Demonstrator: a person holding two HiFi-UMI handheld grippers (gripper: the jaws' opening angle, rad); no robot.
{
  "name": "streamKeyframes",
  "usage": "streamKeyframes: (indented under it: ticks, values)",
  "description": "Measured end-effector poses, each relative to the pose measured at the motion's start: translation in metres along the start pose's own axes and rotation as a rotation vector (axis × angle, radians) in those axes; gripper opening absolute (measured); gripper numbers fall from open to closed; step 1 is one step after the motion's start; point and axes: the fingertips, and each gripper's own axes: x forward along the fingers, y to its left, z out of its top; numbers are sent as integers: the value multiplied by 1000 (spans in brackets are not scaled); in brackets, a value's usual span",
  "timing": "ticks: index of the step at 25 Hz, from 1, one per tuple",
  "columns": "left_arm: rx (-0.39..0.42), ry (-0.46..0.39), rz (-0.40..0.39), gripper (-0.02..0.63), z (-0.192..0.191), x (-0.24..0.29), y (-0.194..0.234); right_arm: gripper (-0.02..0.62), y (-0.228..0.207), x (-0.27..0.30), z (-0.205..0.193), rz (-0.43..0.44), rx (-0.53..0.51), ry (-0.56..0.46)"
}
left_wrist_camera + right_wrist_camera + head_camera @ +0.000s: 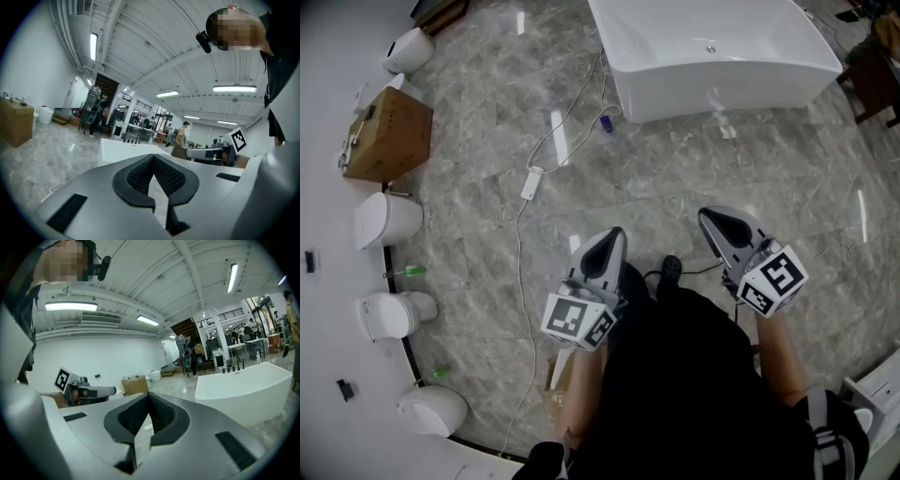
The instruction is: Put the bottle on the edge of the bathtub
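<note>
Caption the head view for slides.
Left gripper and right gripper, both shut and empty, face white bathtub across grey floor.

Left tongs (615,234) and right tongs (707,217): pale grey shells, wedge-shaped, each narrowing to a point. Inner pads (139,177) were black and ribbed, set in a V. Black rectangular slots (65,212) were cut in the shell tops. Each shell carried a white cube (578,319) printed with black square markers. The person wore a black top (694,375), forearms uncovered, and a black shoe (671,268). A thin black cable (698,273) ran beside the right tongs.
</note>
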Motion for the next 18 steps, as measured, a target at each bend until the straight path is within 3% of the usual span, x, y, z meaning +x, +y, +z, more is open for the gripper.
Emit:
streamKeyframes:
  ticks: [18]
  values:
    - [-3,4,36,12,-10,-15,-4,14,7,1,-8,20,-21,30]
